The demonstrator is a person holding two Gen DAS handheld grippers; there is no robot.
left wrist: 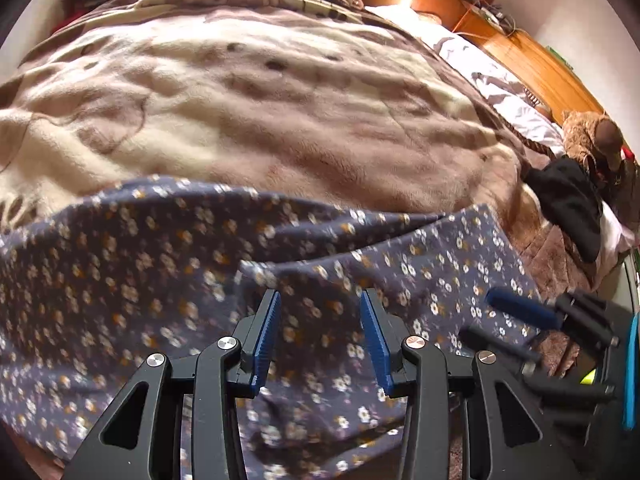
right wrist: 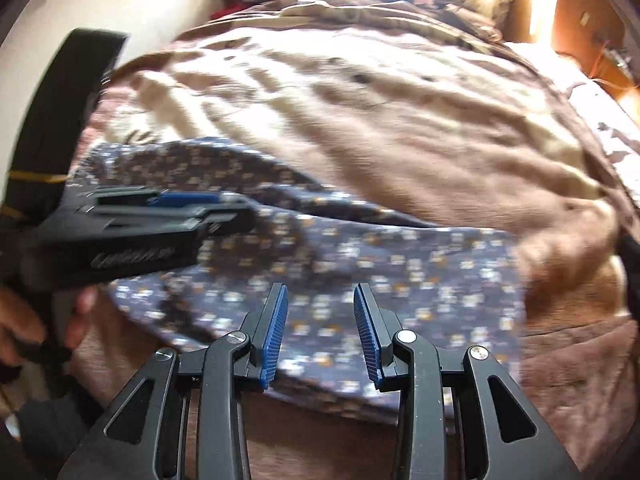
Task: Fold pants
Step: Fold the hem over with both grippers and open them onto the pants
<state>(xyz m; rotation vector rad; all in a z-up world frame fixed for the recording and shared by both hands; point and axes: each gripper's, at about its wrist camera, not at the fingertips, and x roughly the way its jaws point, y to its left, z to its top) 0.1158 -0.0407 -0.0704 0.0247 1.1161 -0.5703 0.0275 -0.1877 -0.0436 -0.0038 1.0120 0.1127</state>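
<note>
Fleecy brown-and-cream blanket is covering the bed and filling most of both views, with an orange wooden headboard running along the upper right of the left wrist view. Lying on that blanket are the navy floral-print fabric pants, spreading across the lower half of the left wrist view and crossing the middle of the right wrist view, rumpled with a fold ridge near the centre. The left gripper is hanging over the cloth with its blue ribbed pads standing apart and nothing clamped between them; the fabric is only showing behind the gap. The right gripper is likewise released, its pads parted above the pants' near edge. In the right wrist view the left gripper is reaching in blurred from the left, a hand gripping its handle. At the right edge of the left wrist view, a dark garment and a brown plush toy are resting on the bed.
</note>
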